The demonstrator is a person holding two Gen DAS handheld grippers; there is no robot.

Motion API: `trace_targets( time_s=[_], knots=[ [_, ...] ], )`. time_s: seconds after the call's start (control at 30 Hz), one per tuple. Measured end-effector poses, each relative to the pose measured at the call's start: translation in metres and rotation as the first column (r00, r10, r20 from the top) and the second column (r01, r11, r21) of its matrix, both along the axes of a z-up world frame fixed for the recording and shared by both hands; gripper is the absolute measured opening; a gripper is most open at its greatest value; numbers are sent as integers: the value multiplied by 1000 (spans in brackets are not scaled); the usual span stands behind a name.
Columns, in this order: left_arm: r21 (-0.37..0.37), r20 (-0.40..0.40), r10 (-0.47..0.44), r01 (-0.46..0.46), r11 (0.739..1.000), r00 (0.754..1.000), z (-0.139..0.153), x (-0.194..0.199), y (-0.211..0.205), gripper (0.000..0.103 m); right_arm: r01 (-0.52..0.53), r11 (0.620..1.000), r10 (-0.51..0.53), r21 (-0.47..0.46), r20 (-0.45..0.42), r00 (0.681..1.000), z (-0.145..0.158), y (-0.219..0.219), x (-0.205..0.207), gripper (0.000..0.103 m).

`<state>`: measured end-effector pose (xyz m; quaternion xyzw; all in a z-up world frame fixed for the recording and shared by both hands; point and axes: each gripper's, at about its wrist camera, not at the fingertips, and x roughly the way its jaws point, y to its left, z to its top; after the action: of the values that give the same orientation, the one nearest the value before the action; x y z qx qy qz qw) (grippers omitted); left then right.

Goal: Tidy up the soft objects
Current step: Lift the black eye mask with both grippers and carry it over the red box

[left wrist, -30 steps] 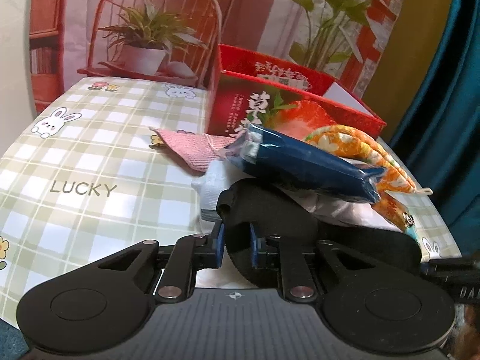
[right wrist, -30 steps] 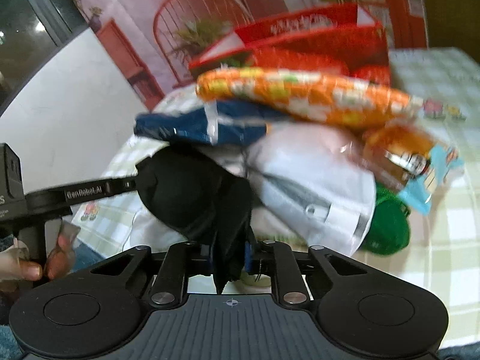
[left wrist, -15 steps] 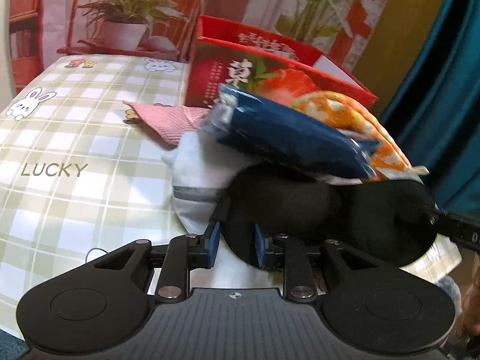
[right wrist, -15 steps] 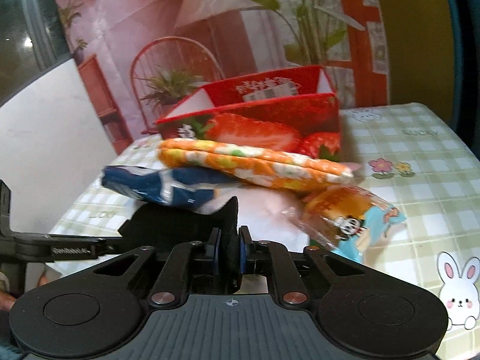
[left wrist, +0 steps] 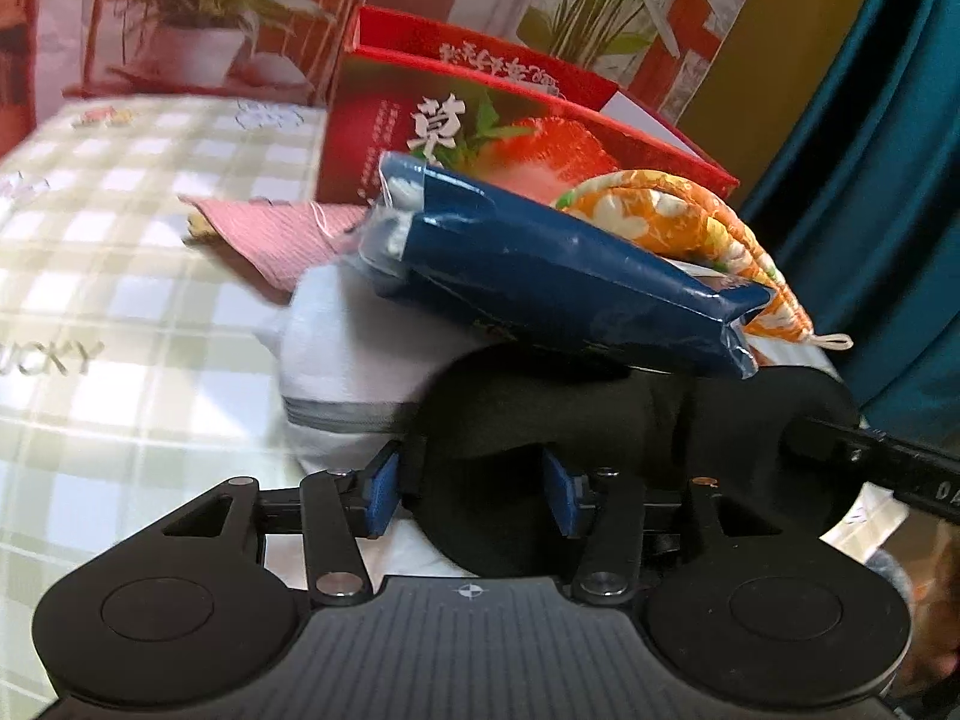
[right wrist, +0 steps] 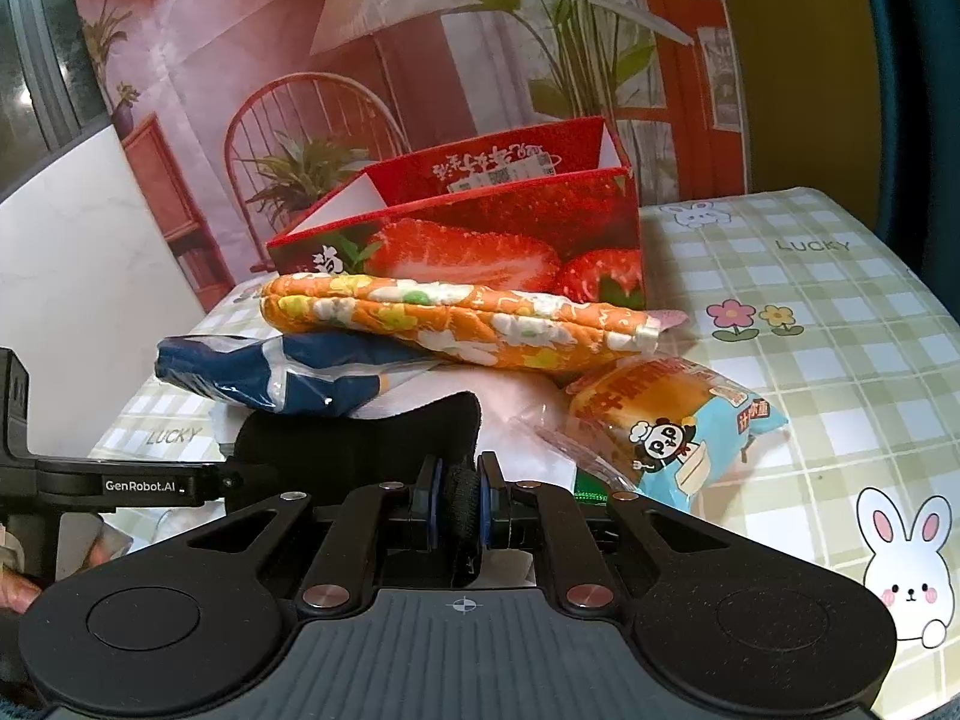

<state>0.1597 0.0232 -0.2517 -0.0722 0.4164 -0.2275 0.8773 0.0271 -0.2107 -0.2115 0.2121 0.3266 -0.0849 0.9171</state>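
Note:
A black padded eye mask (left wrist: 600, 420) is stretched between both grippers at the near table edge. My left gripper (left wrist: 474, 492) has its jaws spread, with one end of the mask lying between the blue pads. My right gripper (right wrist: 461, 501) is shut on the mask's other end (right wrist: 384, 438). Behind it lies a pile: a blue plastic pack (left wrist: 558, 276), an orange floral quilted mitt (right wrist: 456, 324), a white cloth pouch (left wrist: 348, 360) and a pink cloth (left wrist: 270, 234).
A red strawberry box (right wrist: 480, 228) stands open behind the pile. A wrapped bun snack (right wrist: 672, 414) and something green lie at the right of the pile. The checked tablecloth (right wrist: 810, 312) stretches to the right; a teal curtain (left wrist: 870, 180) hangs beside the table.
My left gripper's jaws have opened wide around the mask end they pinched before. The mask has been pulled out from the pile and stretched sideways. Both cameras have moved closer.

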Motion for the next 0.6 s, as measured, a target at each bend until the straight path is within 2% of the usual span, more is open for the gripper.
trace_targets(
  time_s=[0.03,0.07,0.1,0.13,0.17,0.23,0.33,0.43,0.6],
  knots=[
    [-9,-4,-1,1,1000,1000,-1,0,1,51,0,1000,0,0,-1,1000,0,0,0,11],
    [-10,0,-8,8,1000,1000,0,-2,2,45,0,1000,0,0,-1,1000,0,0,0,11],
    [0,18,-14,14,1000,1000,2,-5,1,37,-1,1000,1,2,0,1000,0,0,0,11],
    [31,44,-15,14,999,999,6,-8,0,26,-3,1000,3,7,5,1000,1,0,0,11],
    [46,68,-22,19,999,997,10,-14,-1,20,-7,1000,7,12,17,1000,3,0,0,11],
    [43,109,-33,29,999,994,18,-27,0,15,-24,999,23,23,47,999,7,1,-2,11],
    [82,197,-36,20,996,980,34,-46,-4,11,-46,999,46,1,75,996,17,6,-3,11],
    [165,317,-70,18,986,946,54,-67,-14,10,-77,997,80,-29,109,991,30,13,-5,10],
    [132,406,-66,12,991,911,79,-87,-13,10,-118,988,135,-101,186,973,57,26,-14,10]
  ],
)
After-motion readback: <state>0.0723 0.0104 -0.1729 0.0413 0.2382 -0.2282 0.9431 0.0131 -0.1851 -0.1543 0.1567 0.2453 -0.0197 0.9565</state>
